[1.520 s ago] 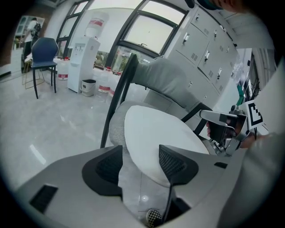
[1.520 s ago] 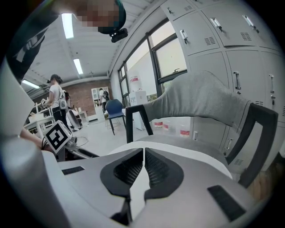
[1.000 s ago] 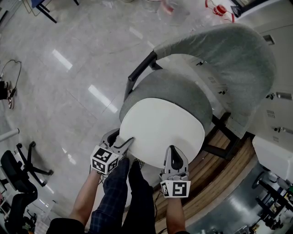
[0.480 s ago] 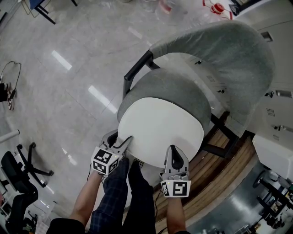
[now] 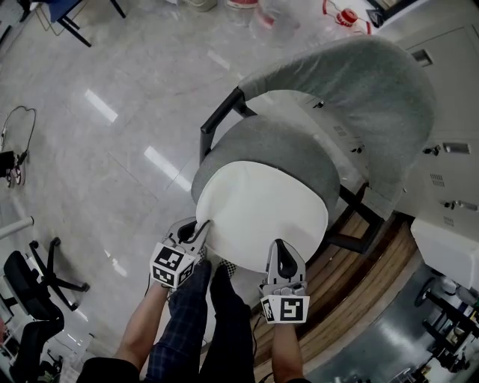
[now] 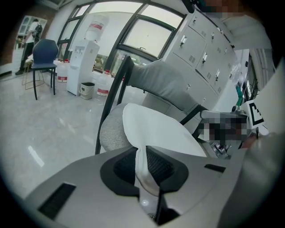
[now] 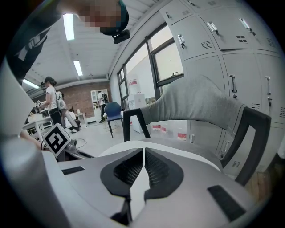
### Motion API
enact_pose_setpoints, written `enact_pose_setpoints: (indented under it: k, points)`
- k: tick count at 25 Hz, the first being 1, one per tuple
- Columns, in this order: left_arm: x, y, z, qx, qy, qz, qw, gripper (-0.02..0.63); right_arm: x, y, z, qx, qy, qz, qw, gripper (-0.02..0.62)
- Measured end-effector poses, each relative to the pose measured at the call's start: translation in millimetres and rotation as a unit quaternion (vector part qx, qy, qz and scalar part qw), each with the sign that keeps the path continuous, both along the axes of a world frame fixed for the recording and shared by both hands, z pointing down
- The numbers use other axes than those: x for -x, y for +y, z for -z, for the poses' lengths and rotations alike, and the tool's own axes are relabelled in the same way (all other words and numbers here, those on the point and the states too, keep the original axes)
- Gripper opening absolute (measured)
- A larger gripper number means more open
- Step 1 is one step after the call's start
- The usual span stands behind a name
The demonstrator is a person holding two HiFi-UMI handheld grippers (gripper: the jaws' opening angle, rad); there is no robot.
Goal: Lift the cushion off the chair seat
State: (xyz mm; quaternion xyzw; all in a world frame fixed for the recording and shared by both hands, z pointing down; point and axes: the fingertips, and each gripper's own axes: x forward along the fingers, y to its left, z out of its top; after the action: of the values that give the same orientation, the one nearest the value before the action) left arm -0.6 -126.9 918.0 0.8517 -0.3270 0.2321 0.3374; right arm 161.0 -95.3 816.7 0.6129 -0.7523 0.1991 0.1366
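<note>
A white round cushion lies on the grey chair seat, in front of the curved grey backrest. My left gripper is at the cushion's near-left rim. Its jaws are closing, and the cushion's edge sits squeezed between the dark pads of the left gripper. My right gripper holds the near-right rim. In the right gripper view its jaws stand almost together on a thin white edge of the cushion.
A black chair frame arm sticks out at the seat's left. Grey lockers and a wooden step lie to the right. Water bottles stand beyond the chair, a black office chair at lower left. The person's legs are below the seat.
The left gripper's jaws have come together on the cushion's near-left edge; a second ago they stood wide apart around it. The right gripper has kept its hold and place.
</note>
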Motion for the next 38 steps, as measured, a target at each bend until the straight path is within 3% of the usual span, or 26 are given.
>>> enact_pose_setpoints:
  k: [15,29,38]
  points:
    - [-11.2,5.4,65.8,-0.041,0.005,-0.012,0.9991,0.051,-8.1,19.9,53.2,-0.016,0.010,-0.018,1.000,0.034]
    - [-48.3,29.7,205.9,-0.104,0.033,-0.048,0.9928,0.046,-13.1,42.8,156.0,-0.037,0.013,-0.034,0.999,0.034]
    - [-49.4,44.4,289.5,-0.148,0.036,-0.074,0.9856,0.044,-19.6,71.7,220.9,-0.041,0.021,-0.064,0.997,0.034]
